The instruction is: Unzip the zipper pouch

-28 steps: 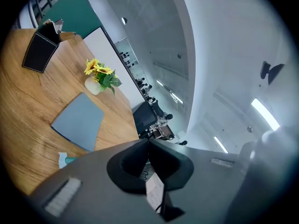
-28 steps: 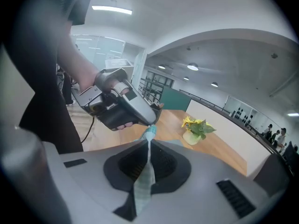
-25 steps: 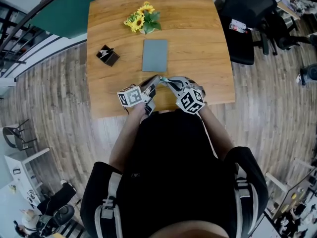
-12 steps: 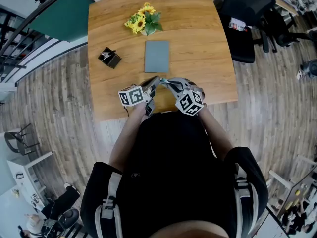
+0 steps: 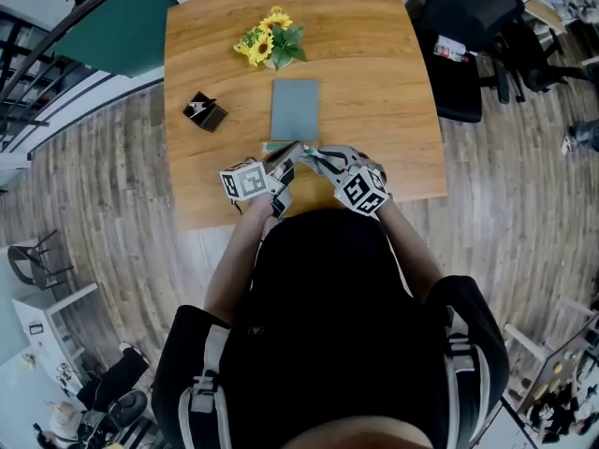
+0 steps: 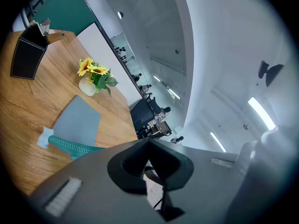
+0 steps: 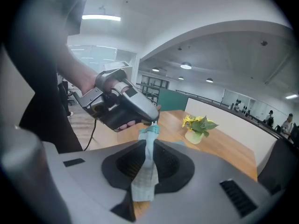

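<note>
Jaws of the left gripper (image 6: 149, 141) are pressing together on the top end of the zipper pouch (image 7: 145, 174). They seem to be on its pull, though that piece is too small for me to be sure. Those of the right gripper (image 7: 149, 141) have just been opening and are standing slightly apart. The pale teal fabric is running between them and draping down over the tool, and I judge they are not pinching it.

The person is working at the 6 o'clock edge of the wooden table (image 5: 374, 82), holding both tools tip to tip just above it. A grey notebook (image 5: 294, 108) is lying at 12 o'clock from the tips. A pot of sunflowers (image 5: 271, 40) is sitting farther out the same way, and a small black box (image 5: 205, 112) is sitting at 10 o'clock. The pouch is hanging between the two grippers, clear of all three.

No view is showing the zipper teeth plainly, so I cannot tell how far the zipper is open. With one grip loosening, I would guess the person is either finishing the pull or re-gripping for another.
</note>
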`<state>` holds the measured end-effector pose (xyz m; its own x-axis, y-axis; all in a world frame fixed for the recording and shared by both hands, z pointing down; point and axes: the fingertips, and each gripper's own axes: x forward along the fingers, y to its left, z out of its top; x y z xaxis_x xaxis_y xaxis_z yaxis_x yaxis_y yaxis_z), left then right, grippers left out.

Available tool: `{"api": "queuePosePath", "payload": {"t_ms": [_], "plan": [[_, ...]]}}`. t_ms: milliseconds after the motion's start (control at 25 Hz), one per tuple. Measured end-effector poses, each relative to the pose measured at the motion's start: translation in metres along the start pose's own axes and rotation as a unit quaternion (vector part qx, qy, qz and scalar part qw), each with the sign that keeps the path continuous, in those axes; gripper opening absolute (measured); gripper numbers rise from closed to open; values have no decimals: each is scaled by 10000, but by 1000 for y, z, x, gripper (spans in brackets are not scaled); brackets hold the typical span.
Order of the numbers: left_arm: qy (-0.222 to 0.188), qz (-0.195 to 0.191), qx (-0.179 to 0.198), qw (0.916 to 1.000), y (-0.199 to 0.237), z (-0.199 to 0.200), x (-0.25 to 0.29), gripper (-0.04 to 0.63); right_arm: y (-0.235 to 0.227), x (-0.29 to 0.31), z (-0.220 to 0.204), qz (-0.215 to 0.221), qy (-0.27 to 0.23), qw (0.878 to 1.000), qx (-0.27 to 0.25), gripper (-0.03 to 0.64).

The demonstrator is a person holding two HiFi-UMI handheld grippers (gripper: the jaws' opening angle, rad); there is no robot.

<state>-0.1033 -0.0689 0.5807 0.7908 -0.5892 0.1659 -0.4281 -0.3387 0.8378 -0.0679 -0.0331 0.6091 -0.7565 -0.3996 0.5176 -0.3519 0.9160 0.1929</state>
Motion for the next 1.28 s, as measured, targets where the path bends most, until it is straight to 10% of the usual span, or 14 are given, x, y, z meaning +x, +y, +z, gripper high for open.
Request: {"api": "queuePosePath", "payload": {"t_ms": [520, 680, 1280], "plan": [[-34, -111, -97, 9999, -1, 8, 14, -3, -18, 17, 8, 659, -304, 9958, 550, 124], [-95, -162, -158, 9997, -1, 12, 18, -3, -27, 16, 6, 560, -286, 9966, 533, 34], [-26, 452, 338, 9984, 8, 12, 40, 0, -46, 13, -8, 336, 132, 9991, 237, 12]]}}
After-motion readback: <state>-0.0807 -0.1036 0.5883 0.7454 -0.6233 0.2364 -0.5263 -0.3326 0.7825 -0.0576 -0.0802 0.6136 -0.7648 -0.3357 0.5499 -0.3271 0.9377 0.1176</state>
